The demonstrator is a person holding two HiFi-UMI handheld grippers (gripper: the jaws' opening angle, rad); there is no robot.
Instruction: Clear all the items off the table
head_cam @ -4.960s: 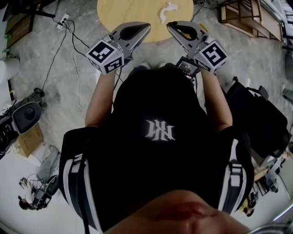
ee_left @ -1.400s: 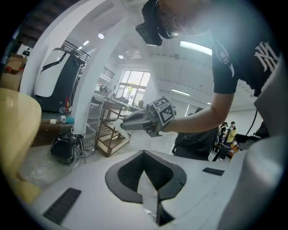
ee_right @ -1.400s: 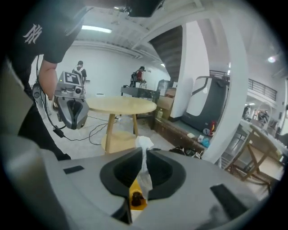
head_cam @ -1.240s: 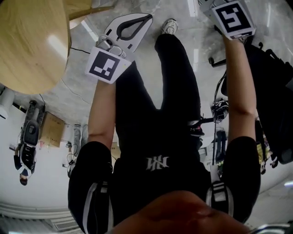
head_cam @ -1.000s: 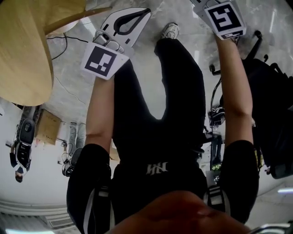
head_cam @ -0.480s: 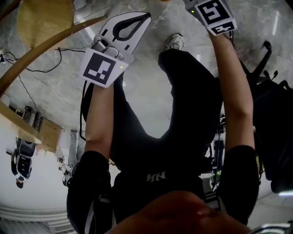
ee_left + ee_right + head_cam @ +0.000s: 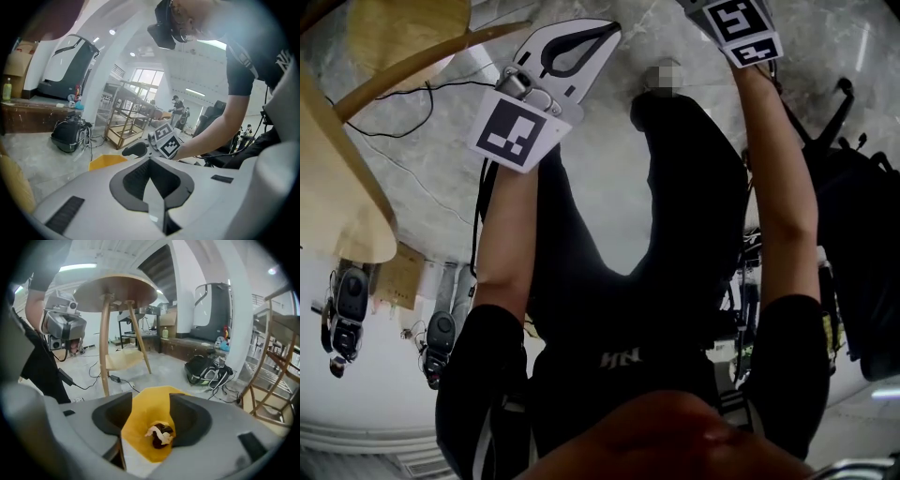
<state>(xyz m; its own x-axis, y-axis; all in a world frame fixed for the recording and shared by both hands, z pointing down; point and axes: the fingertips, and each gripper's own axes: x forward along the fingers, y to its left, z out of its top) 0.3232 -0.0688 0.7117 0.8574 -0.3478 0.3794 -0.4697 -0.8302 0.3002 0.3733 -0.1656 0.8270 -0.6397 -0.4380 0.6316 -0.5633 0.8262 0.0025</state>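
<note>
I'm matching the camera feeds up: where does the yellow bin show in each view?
Head view: not in it.
Left gripper view: the yellow bin sits on the floor, left of centre.
Right gripper view: the bin is low at centre, below the right tool, whose empty jaws are opening.
Shared landmark: the black bag on the floor, and, in both gripper views only.

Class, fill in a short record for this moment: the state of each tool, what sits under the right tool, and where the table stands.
left tool: shut, nothing in it
right tool: jaws opening, pressing on nothing
under right tool: yellow bin on the floor
inside bin: crumpled white scrap, lying loose
table: round, wooden, standing beyond the bin, seen from below
</note>
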